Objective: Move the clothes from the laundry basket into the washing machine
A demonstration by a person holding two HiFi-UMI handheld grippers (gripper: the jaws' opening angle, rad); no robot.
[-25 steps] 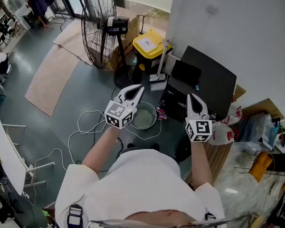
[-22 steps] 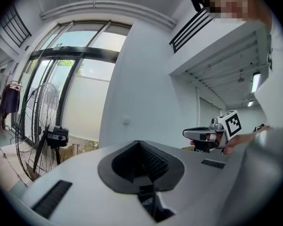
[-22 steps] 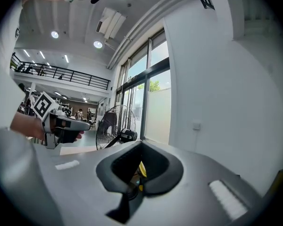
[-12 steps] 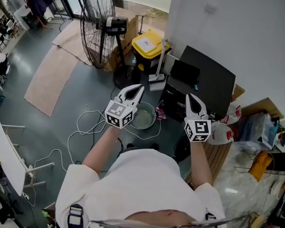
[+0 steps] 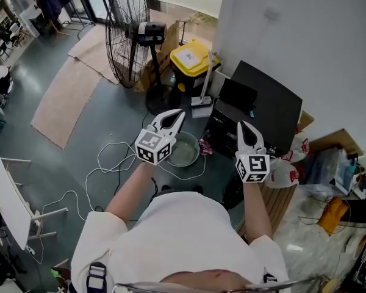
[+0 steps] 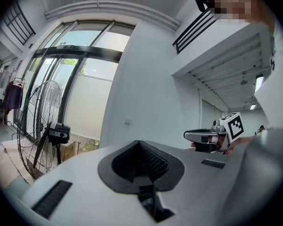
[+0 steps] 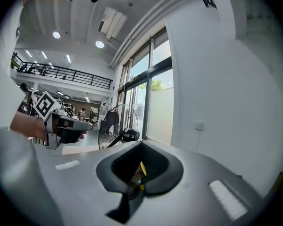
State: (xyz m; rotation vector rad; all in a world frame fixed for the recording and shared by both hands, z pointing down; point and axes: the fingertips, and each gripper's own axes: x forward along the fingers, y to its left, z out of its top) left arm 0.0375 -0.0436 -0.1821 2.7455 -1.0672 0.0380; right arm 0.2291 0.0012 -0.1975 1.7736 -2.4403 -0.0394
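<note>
No clothes, laundry basket or washing machine can be made out in any view. In the head view my left gripper (image 5: 179,113) is held level above the floor, jaws together and empty. My right gripper (image 5: 243,126) is level beside it, over the edge of a black cabinet (image 5: 269,105), also shut with nothing in it. The left gripper view shows its own closed jaws (image 6: 140,143) and the right gripper (image 6: 205,140) off to the right. In the right gripper view the closed jaws (image 7: 141,143) fill the lower half, and the left gripper (image 7: 68,126) shows at left.
A large floor fan (image 5: 129,29) stands ahead, with a yellow-lidded bin (image 5: 192,57) beside it. A metal basin (image 5: 182,150) and loose white cable (image 5: 110,157) lie on the floor below the grippers. A white wall (image 5: 305,35) rises at right, with bags (image 5: 329,163) at its foot.
</note>
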